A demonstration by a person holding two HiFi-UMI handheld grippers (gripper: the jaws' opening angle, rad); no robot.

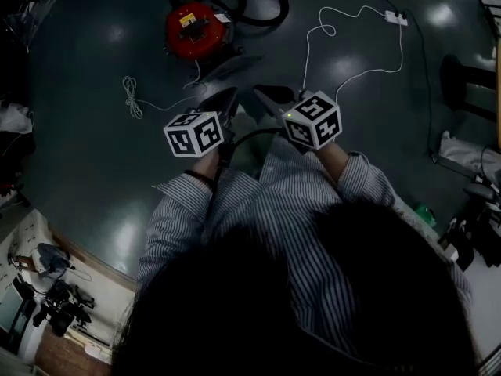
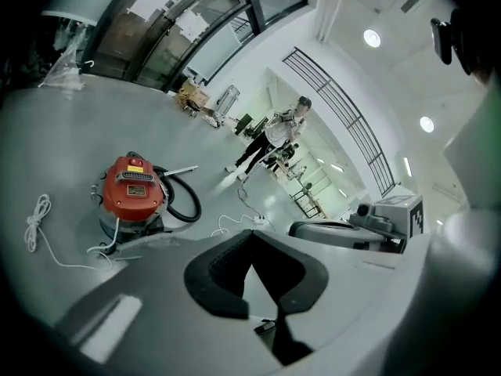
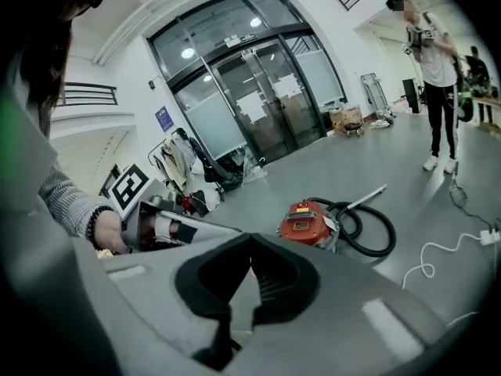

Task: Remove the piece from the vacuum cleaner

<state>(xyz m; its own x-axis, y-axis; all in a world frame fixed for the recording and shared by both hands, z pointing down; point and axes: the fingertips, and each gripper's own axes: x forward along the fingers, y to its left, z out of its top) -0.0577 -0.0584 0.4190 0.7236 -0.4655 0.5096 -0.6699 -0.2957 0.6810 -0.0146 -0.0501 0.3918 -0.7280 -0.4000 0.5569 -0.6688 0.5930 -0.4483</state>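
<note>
Head view: I hold the left tongs (image 1: pixel 229 99) and the right tongs (image 1: pixel 264 96) out in front of my chest. Their tips lean toward each other and point at the vacuum (image 1: pixel 196 28). It stands on the floor (image 1: pixel 94 155), well ahead of both, with its hose (image 1: pixel 258 2) coiled behind it and a white cord (image 1: pixel 133 96) trailing beside it. Neither tongs touches it, so I judge the reach not yet begun.

Left gripper view: the left tongs are pressed together with nothing between them. The vacuum (image 2: pixel 133 190) sits off to the upper left, well apart.

Right gripper view: the right tongs are also together and empty, and the vacuum (image 3: pixel 307 219) lies just beyond their tips. Closed tongs suit plain carrying, but they must part before taking the piece, and I cannot yet tell which piece that is
</note>
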